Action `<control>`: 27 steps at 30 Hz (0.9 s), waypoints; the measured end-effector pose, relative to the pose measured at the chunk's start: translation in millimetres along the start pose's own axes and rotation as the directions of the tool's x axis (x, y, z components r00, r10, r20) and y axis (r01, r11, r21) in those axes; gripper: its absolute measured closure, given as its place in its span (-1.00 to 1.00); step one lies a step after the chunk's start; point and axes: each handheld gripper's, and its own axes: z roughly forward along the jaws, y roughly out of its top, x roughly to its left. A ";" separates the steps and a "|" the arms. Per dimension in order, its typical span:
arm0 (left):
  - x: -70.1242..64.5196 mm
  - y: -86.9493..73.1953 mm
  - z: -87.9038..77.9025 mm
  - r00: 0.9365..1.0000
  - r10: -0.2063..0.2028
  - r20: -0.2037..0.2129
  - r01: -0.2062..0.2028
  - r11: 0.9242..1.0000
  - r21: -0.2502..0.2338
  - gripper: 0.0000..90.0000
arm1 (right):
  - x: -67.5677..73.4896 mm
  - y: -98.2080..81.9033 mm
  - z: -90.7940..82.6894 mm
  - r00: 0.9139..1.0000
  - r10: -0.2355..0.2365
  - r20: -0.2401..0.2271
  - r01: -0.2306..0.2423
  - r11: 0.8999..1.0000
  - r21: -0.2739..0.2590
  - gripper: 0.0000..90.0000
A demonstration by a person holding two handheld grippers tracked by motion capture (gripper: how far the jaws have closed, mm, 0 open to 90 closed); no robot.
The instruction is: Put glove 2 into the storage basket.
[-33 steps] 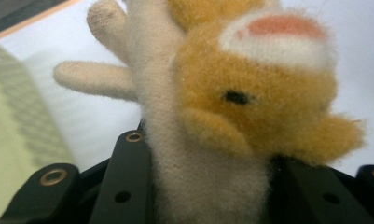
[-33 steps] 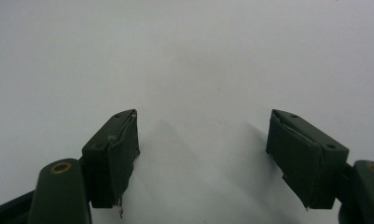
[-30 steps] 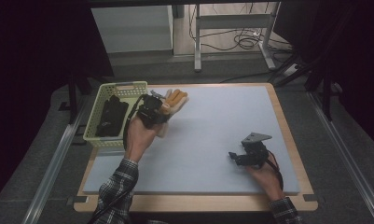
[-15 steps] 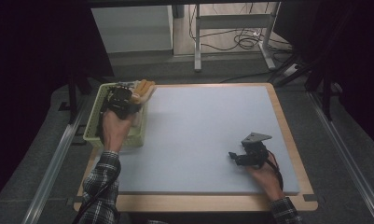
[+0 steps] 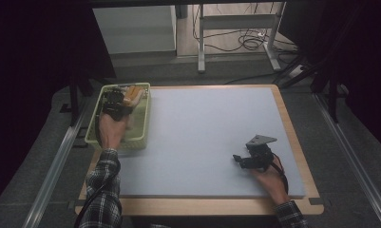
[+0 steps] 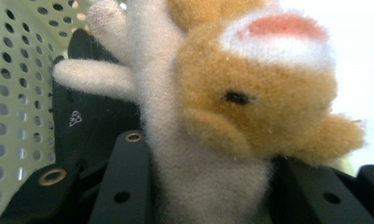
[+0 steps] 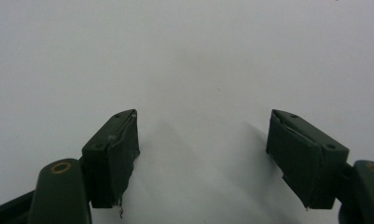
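Observation:
A tan and cream plush toy with a pink patch is pinched between the jaws of my left gripper. From above, that left gripper holds the plush toy over the far end of the pale green perforated basket at the table's left. A black object lies inside the basket under the toy. My right gripper rests low on the white mat at the front right, jaws wide apart; in its own view the right gripper has nothing between its pads.
The white mat covers most of the wooden table. Beyond the table's far edge stand a white cabinet and metal frame legs with cables on the floor. A metal rail runs along the left side.
My left gripper has carried the plush toy leftward from the mat's edge to above the basket and lowered it slightly. The right gripper has stayed still.

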 end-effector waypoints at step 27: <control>-8.9 17.4 64.3 1.000 0.010 -0.001 -0.010 0.977 0.212 -0.41 | 0.5 -0.2 -0.1 1.000 -0.005 0.004 0.005 1.000 -0.002 -0.45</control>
